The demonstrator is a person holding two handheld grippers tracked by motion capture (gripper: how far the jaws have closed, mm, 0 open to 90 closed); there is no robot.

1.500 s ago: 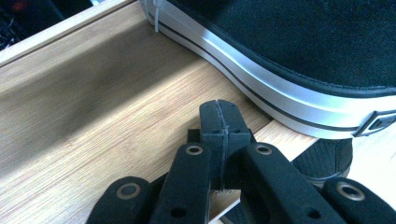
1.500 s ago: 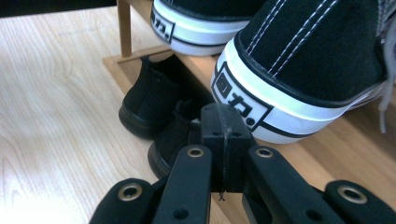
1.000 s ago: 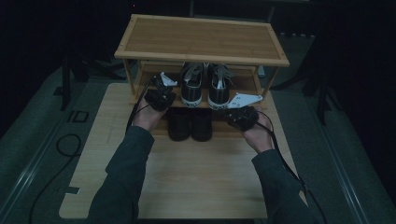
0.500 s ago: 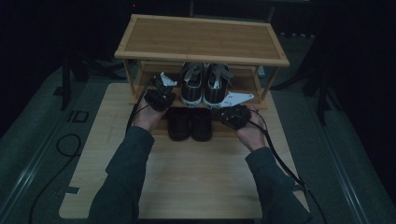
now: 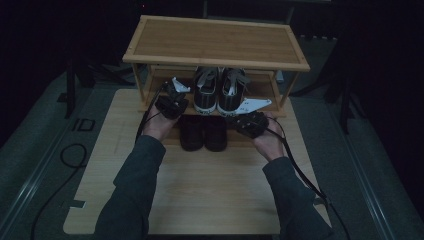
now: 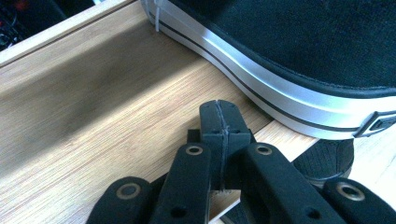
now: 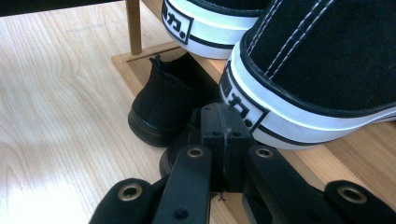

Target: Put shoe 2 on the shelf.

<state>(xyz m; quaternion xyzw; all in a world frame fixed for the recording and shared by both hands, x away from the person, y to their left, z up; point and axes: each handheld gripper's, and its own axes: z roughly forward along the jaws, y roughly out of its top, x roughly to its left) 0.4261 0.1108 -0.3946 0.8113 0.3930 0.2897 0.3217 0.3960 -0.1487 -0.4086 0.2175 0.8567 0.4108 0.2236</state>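
Observation:
A pair of black sneakers with white soles [image 5: 220, 90] stands on the lower shelf of a bamboo shoe rack [image 5: 215, 42]. A pair of plain black shoes [image 5: 203, 132] sits just in front of and below them. My left gripper [image 5: 175, 92] hovers at the shelf's left end. In the left gripper view it [image 6: 219, 121] is shut and empty over the shelf board [image 6: 93, 102], beside a sneaker's sole [image 6: 303, 93]. My right gripper [image 5: 242, 116] is right of the black shoes. It [image 7: 223, 126] is shut on nothing, close to a sneaker heel [image 7: 317, 70], with a black shoe [image 7: 163, 107] below.
The rack stands at the far end of a light wooden table [image 5: 210, 190]. A rack post [image 7: 133, 25] rises left of the sneakers in the right gripper view. Cables [image 5: 300, 170] trail back from both grippers along the person's sleeves. The surroundings are dark floor.
My right gripper has shifted slightly left, closer to the black shoes. The left gripper and the shoes have stayed put.

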